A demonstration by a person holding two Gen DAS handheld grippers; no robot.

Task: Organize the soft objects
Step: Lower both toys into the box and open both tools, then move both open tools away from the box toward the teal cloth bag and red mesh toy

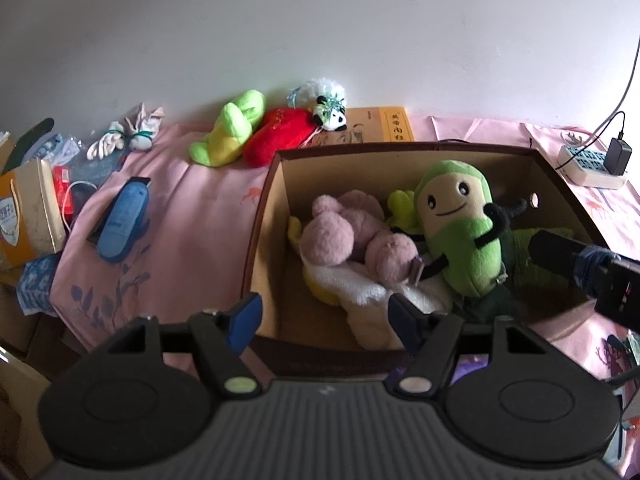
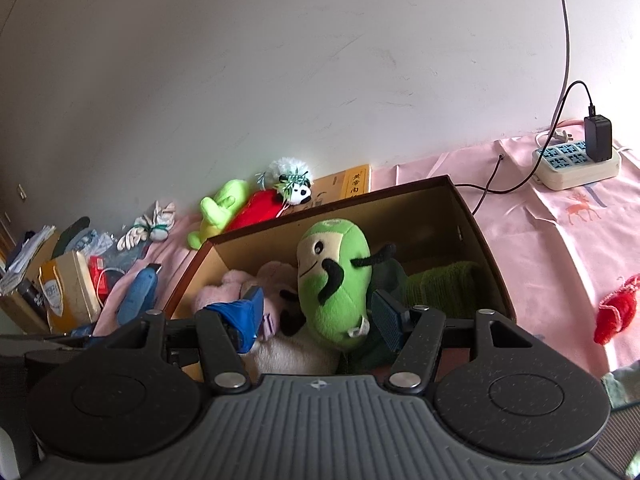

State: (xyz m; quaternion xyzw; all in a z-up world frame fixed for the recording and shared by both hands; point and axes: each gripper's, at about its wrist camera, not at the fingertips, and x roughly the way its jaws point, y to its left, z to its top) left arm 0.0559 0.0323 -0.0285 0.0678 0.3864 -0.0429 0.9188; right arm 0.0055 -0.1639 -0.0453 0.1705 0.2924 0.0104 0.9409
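Green plush (image 2: 334, 280) in the box (image 2: 472, 216), ahead of both tongs.
It stands between the right tongs' (image 2: 316, 322) spread pads, seemingly untouched; left tongs (image 1: 324, 320) gape empty over the box's near wall.

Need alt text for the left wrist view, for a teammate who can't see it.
An open cardboard box on a pink cloth holds a smiling green plush, a pink plush and other soft toys. The left gripper hovers open at its near edge; a lime plush and red plush lie outside.
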